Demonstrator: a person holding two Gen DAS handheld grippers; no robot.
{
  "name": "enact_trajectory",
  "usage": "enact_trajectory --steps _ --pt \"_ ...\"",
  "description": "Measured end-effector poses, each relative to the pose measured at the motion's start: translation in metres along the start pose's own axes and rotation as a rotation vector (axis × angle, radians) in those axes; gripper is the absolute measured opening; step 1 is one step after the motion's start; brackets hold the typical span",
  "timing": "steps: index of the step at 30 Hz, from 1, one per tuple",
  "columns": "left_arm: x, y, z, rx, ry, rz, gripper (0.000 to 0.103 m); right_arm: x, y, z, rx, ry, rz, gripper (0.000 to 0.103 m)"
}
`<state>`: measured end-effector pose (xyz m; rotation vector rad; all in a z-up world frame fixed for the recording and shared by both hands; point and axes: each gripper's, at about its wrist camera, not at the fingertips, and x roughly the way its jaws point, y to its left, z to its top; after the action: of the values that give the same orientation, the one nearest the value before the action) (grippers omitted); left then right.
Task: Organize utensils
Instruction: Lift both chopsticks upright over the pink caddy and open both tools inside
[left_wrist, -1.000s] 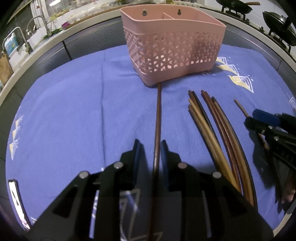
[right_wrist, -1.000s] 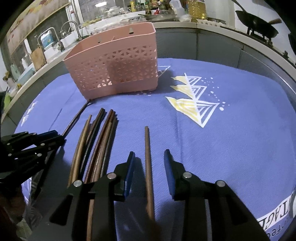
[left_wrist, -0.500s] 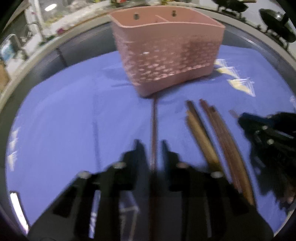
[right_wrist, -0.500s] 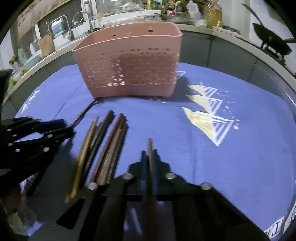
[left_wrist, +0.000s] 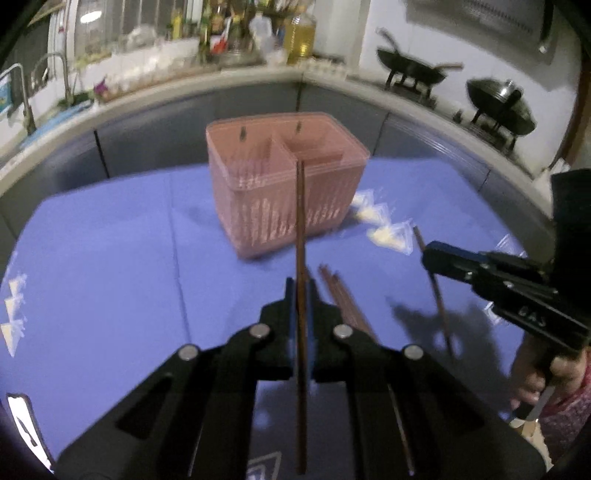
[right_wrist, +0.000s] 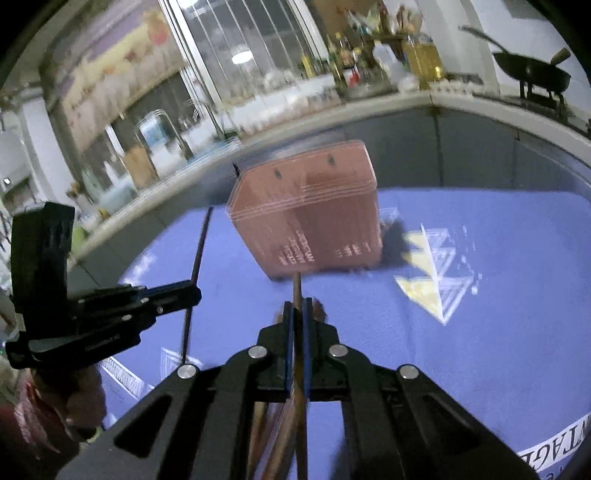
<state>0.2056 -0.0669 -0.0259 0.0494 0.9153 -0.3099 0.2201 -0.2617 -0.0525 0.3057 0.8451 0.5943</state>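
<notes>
Pink plastic caddy, lattice walls, split into compartments, stands on the blue-cloth table at the far centre. It's the drop spot for the chopsticks.

Step in hand, as I read it: transport. Both hand-held grippers have a stick pinched and clear of the cloth, not yet over the caddy.

Left hand-held gripper: jaws narrow, clamped on one dark chopstick. The stick runs straight fwd from the pads; its far tip overlaps the caddy's near rim by the divider in the left wrist view. Can't tell if the tip is really over the rim or short of it.

Right hand-held gripper: jaws also narrow, clamped on a brown chopstick. Only a short end sticks out past the pads, pointing at the caddy's near bottom edge; the rest trails back under the gripper. It's well short of the opening.

Loose chopsticks lie on the cloth near the grippers, just right of the left one; blurred, so no count.

Next move prob calls for: raise each tip above the rim, carry fwd over one compartment, tilt the stick steeper so it drops end-first, then open. Doing one gripper at a time seems safer, since the two sit close w/ little room at the opening. Risk: a tip catching the lattice wall or the rim and nudging the light caddy.
</notes>
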Motion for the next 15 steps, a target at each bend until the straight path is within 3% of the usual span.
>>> enact_trajectory --steps 9,15 --pt "-0.087 0.003 0.084 -0.005 -0.225 -0.033 0.005 -0.054 0.025 0.086 -0.046 -0.226 0.098 0.005" --pt "-0.107 0.008 0.156 -0.005 -0.364 0.047 0.005 -0.055 0.049 0.173 -0.115 -0.341 0.098 0.005"
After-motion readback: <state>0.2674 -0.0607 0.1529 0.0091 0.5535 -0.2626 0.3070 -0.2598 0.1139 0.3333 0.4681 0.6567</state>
